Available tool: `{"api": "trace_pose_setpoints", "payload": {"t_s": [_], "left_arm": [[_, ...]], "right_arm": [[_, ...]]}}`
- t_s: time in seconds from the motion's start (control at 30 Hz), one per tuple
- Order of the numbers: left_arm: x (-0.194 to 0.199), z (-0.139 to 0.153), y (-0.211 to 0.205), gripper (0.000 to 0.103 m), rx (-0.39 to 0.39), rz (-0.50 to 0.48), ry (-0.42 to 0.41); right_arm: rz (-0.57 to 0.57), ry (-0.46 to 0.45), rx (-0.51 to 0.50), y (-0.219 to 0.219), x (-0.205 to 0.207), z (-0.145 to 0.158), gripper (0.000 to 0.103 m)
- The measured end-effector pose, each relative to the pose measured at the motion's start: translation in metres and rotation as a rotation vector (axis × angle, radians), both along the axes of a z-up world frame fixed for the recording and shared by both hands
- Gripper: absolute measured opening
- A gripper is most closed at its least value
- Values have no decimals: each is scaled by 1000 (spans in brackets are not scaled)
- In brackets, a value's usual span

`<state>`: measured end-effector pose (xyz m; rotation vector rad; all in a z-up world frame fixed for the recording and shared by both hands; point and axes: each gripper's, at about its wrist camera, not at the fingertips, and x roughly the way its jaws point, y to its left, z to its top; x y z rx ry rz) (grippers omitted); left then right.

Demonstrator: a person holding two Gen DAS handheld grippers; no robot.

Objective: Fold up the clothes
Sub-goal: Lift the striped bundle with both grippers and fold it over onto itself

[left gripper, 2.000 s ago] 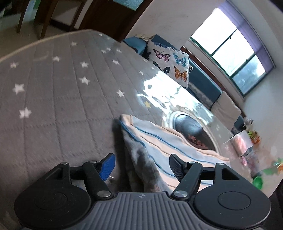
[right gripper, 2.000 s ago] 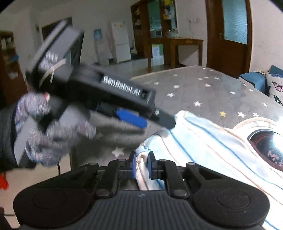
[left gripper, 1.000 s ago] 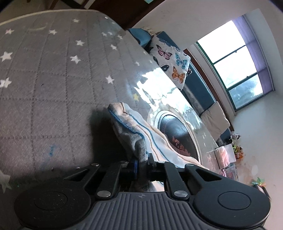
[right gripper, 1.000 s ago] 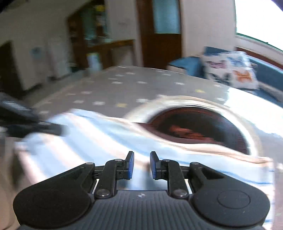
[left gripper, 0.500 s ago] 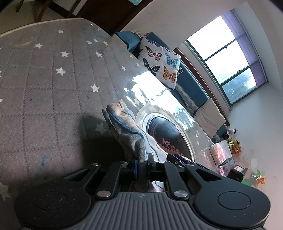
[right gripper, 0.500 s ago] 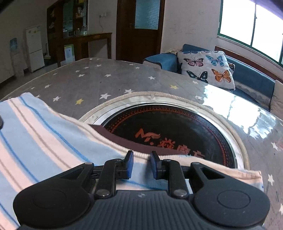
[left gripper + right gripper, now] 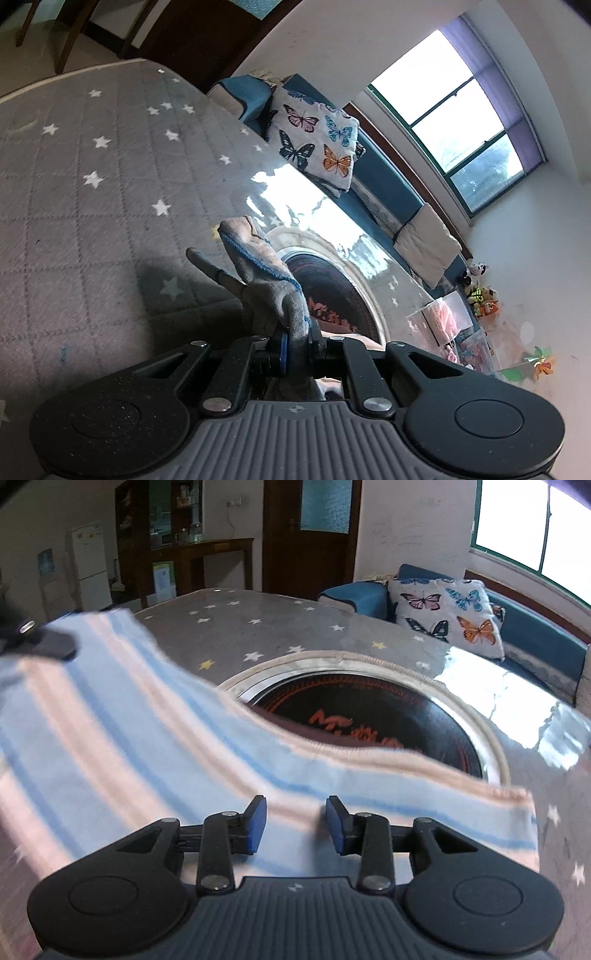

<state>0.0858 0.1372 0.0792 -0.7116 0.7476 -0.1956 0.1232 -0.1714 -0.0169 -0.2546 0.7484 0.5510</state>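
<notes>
Butterfly pillow [image 7: 448,616] on blue sofa [image 7: 539,635] — window [image 7: 465,122] behind.

White walls, bright window [image 7: 476,136], blue sofa [image 7: 535,635] — butterfly cushion [image 7: 447,613], dark wooden door [image 7: 310,535].

This is somebody's home, a living and dining room by the look of it. Along the far wall runs a blue sofa [image 7: 535,627] with a butterfly-print cushion [image 7: 448,609] propped on it, right under a big green-framed window [image 7: 461,122] with a purple blind. Over on the other side there's a white fridge [image 7: 90,565], a dark wooden cabinet [image 7: 162,535] with shelves of bits and pieces, and a dark wooden door [image 7: 310,535] with a frosted pane. In the middle stands a large table [image 7: 258,627] covered in grey star-patterned cloth, with a round hotplate [image 7: 369,716] set into it. Soft toys [image 7: 480,291] sit in the corner.
</notes>
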Motion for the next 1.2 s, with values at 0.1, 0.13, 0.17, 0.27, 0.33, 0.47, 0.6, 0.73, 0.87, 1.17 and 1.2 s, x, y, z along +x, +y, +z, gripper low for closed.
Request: {"api": "trace_pose_setpoints", "payload": {"t_s": [0.1,0.13,0.17,0.27,0.33,0.47,0.6,0.73,0.87,1.17,1.2], "left_arm": [[1,7,-8,11,9,-6,-6],[3,9,-10,11,12,-7,-6],[3,11,-13,11,15,-9,-8],[7,20,-24,11,29,-22,-14],[11,28,-33,11,42,-31,-17],[21,40,-56,11,73,-45,-12],[35,51,-92,11,115,-70,-3],[53,53,-134,10,150,-125,15],[68,48,-181,10,183,-194,29],[93,7,-271,10,268,-314,112],[94,4,-278,10,271,-326,118]], "right_arm": [[15,11,-1,-6,-21,0,36],[21,12,2,-8,-27,1,37],[30,21,9,-10,-33,2,39],[50,40,14,-15,-51,1,40],[71,6,-18,-16,-69,2,40],[102,12,-9,-31,-85,6,46],[35,-10,41,-64,-87,20,47],[-60,-36,76,-105,-81,29,47],[-163,-47,106,-145,-73,31,47],[-290,38,190,-199,-56,5,47],[-287,46,195,-200,-57,2,47]]}}
